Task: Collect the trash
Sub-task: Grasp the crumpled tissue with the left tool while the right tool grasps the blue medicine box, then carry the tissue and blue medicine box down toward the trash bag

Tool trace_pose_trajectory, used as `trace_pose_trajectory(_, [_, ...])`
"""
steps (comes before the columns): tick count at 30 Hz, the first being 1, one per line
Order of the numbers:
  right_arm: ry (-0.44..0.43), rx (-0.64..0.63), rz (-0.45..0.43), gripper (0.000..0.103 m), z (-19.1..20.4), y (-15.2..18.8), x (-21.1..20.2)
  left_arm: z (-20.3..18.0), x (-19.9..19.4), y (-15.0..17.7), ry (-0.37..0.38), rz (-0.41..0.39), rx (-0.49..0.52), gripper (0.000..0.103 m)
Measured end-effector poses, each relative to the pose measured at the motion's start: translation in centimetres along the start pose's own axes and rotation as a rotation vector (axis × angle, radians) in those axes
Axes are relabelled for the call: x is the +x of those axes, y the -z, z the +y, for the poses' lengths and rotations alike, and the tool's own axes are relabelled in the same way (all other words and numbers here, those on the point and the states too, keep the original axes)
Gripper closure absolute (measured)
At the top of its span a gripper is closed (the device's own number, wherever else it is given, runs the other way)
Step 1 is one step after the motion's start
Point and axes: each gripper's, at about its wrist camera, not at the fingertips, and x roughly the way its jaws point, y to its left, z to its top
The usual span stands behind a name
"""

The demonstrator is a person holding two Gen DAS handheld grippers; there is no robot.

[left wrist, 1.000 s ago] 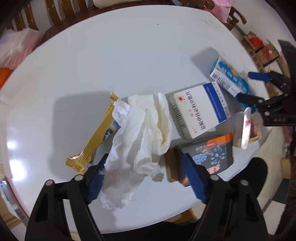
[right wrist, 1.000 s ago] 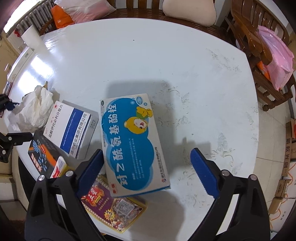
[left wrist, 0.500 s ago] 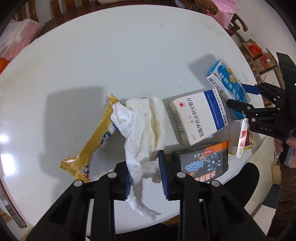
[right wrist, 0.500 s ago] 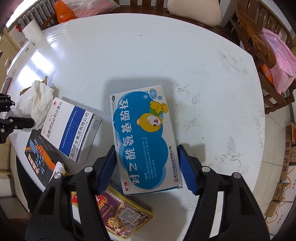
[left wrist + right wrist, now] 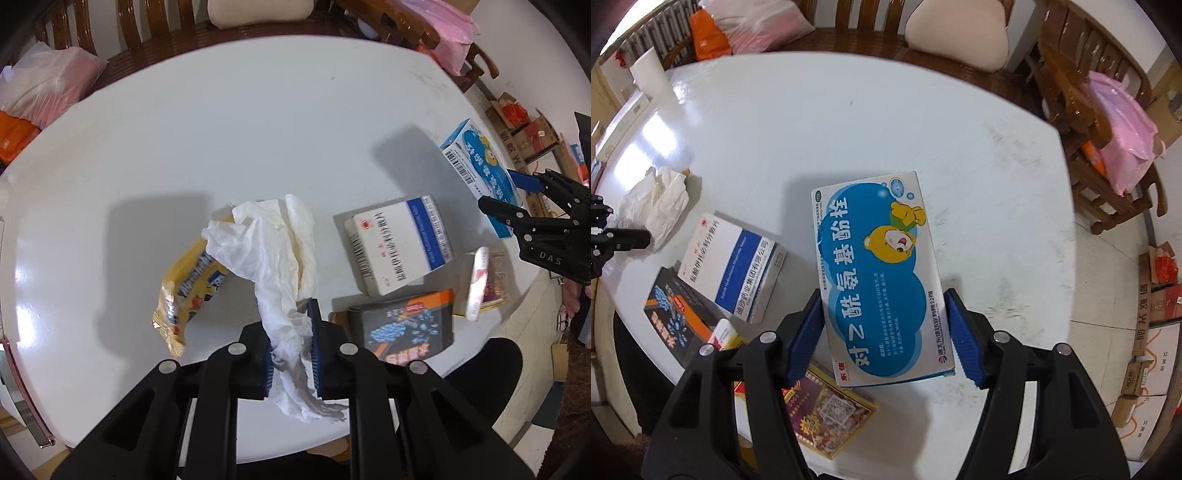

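Both claws point steeply down over the white desk (image 5: 258, 122). The left claw (image 5: 291, 349), just closing, pinches the crumpled tissue (image 5: 273, 251). The right claw (image 5: 882, 332) clamps the blue medicine box (image 5: 875, 280), seemingly lifted slightly off the desk.

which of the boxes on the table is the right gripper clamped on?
The blue cartoon-bear box, held in the right gripper; the others lie free.

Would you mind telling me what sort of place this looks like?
Probably a home dining area: a round white table, dark wooden slatted chairs around it, and stacked cardboard boxes on the tiled floor.
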Motion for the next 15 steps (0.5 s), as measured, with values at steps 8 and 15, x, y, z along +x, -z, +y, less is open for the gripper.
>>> trace_pose_trajectory(8, [0.013,0.011,-0.081,0.04,0.6,0.4,-4.6,0.5,-3.3,1.4,0.015,-0.051,-0.014,0.089])
trace_pose_trajectory(15, [0.002,-0.03,-0.163,0.04,3.3,1.8,-9.3,-0.4,-6.0,2.5,0.024,-0.104,-0.011,0.089])
